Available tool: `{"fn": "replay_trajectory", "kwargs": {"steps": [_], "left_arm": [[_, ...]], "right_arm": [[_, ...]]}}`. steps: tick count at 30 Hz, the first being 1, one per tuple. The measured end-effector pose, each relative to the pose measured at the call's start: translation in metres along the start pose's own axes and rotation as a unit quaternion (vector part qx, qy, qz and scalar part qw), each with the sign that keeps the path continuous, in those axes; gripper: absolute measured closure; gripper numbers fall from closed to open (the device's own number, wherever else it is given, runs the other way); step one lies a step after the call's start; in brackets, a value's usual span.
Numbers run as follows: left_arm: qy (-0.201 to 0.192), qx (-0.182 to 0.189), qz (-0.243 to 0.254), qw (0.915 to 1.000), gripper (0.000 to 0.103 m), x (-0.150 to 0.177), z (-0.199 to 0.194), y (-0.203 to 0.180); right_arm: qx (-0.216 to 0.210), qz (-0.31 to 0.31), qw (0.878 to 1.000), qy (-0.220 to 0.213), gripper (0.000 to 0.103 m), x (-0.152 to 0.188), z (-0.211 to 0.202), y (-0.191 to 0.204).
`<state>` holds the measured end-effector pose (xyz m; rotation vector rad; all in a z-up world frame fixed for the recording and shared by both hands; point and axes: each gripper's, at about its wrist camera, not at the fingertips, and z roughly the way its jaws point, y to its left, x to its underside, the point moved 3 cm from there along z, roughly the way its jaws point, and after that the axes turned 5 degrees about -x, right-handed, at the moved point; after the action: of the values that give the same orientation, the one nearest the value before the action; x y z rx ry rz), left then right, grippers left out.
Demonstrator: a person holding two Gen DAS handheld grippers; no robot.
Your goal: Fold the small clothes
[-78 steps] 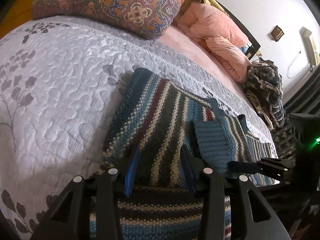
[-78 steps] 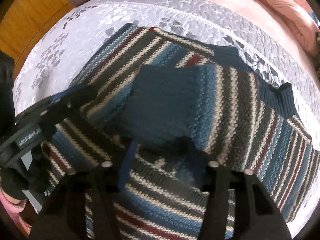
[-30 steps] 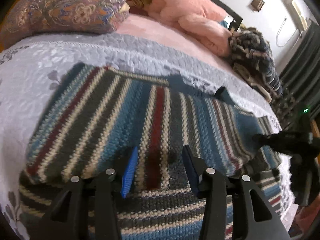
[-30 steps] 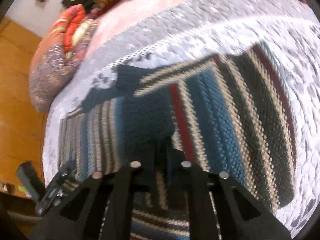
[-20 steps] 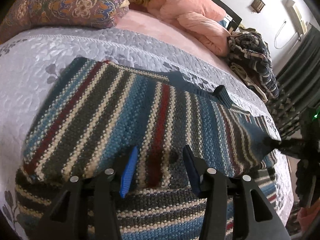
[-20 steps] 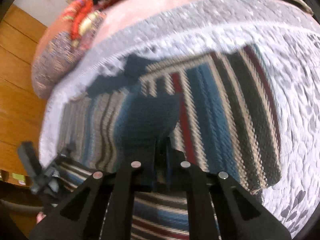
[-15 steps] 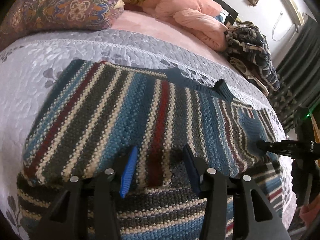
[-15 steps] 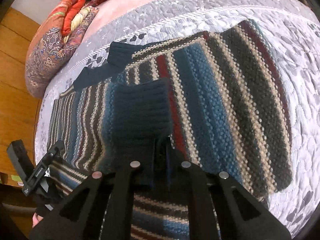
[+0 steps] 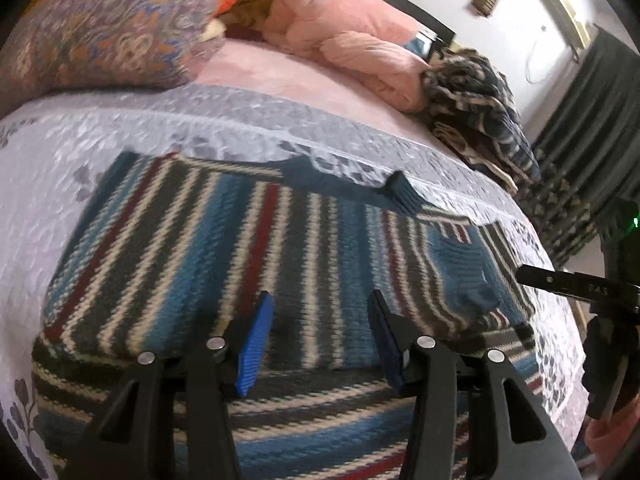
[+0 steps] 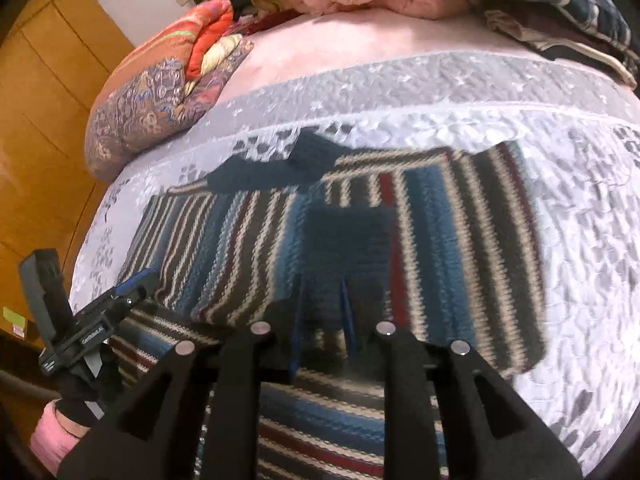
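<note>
A knitted sweater [image 9: 192, 248] striped in blue, dark grey, cream and red lies flat on the quilted bedspread [image 9: 80, 140]. One sleeve is folded over its body, and the dark blue cuff [image 10: 344, 240] rests on the stripes. My right gripper [image 10: 322, 320] hovers just behind that cuff with its jaws partly apart, the knit showing between the pads. It also pokes in at the right edge of the left wrist view [image 9: 576, 284]. My left gripper [image 9: 320, 336] stands open low over the sweater's near part, nothing between its blue pads [image 9: 256, 340]. It appears at the sweater's left corner [image 10: 128, 288].
A patterned pillow [image 9: 108, 36] and a pink duvet [image 9: 352, 36] lie at the head of the bed. A heap of dark patterned clothes [image 9: 480, 104] sits far right. Wooden panelling [image 10: 40, 92] flanks the bed. A hand in a pink sleeve [image 10: 48, 428] holds the left gripper.
The right gripper, shut on the cuff, carried the sleeve across the sweater's body, laid it down and has now parted its jaws. The left gripper stayed open near the hem.
</note>
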<state>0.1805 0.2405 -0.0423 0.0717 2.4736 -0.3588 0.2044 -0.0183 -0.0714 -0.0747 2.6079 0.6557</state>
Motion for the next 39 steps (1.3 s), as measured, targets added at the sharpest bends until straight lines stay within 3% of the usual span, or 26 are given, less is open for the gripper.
{"fn": "replay_trajectory", "kwargs": {"steps": [7, 17, 39], "left_arm": [[-0.004, -0.028, 0.026, 0.9993, 0.048, 0.013, 0.004, -0.011], [0.000, -0.049, 0.065, 0.9967, 0.048, 0.025, 0.013, -0.017], [-0.025, -0.050, 0.085, 0.9948, 0.048, 0.041, 0.009, -0.018]], "right_arm": [[0.003, 0.024, 0.999, 0.033, 0.085, 0.006, 0.035, -0.007], [0.036, -0.004, 0.998, 0.041, 0.087, 0.016, 0.043, -0.004], [0.022, -0.015, 0.999, 0.019, 0.087, 0.027, 0.045, -0.010]]}}
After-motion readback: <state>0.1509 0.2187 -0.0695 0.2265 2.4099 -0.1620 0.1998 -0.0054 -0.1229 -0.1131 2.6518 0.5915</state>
